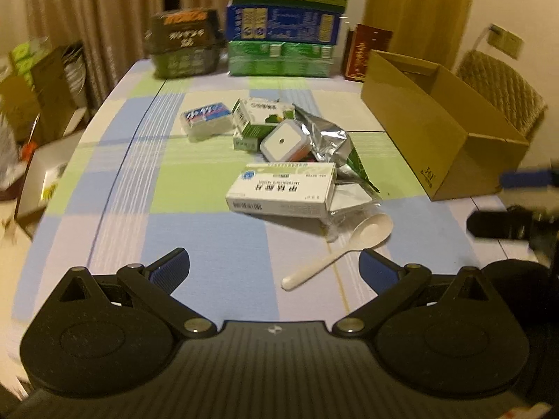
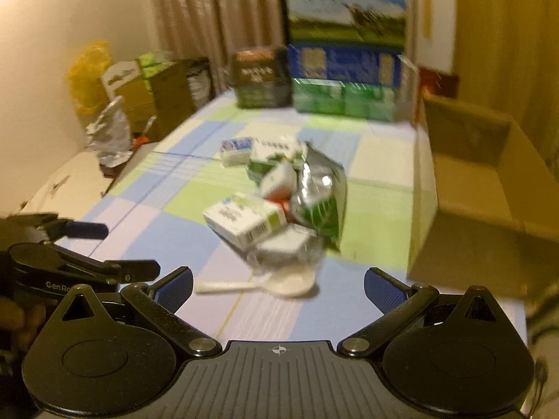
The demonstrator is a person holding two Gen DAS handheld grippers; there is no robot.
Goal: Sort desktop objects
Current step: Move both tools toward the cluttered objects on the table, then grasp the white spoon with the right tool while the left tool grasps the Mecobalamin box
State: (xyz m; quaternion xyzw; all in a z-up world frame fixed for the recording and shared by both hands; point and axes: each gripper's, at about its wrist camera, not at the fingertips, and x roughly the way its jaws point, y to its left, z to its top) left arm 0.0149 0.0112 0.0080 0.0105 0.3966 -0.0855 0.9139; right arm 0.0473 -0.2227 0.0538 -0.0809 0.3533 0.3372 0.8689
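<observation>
With both my left gripper (image 1: 274,270) and right gripper (image 2: 278,288) jaws spread and empty, I judged the white spoon (image 1: 335,249), nearest the table's near edge, best pinched across its thin handle.

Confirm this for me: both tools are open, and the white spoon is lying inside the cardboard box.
Not quite. Both the left tool and right tool are open, but the white spoon lies on the tablecloth by the pile, outside the cardboard box. The left wrist view shows it.

The left tongs (image 1: 274,267) are hovering wide apart over the desk (image 1: 195,244), a white plastic spoon (image 1: 340,249) lying just ahead between their tips.
</observation>
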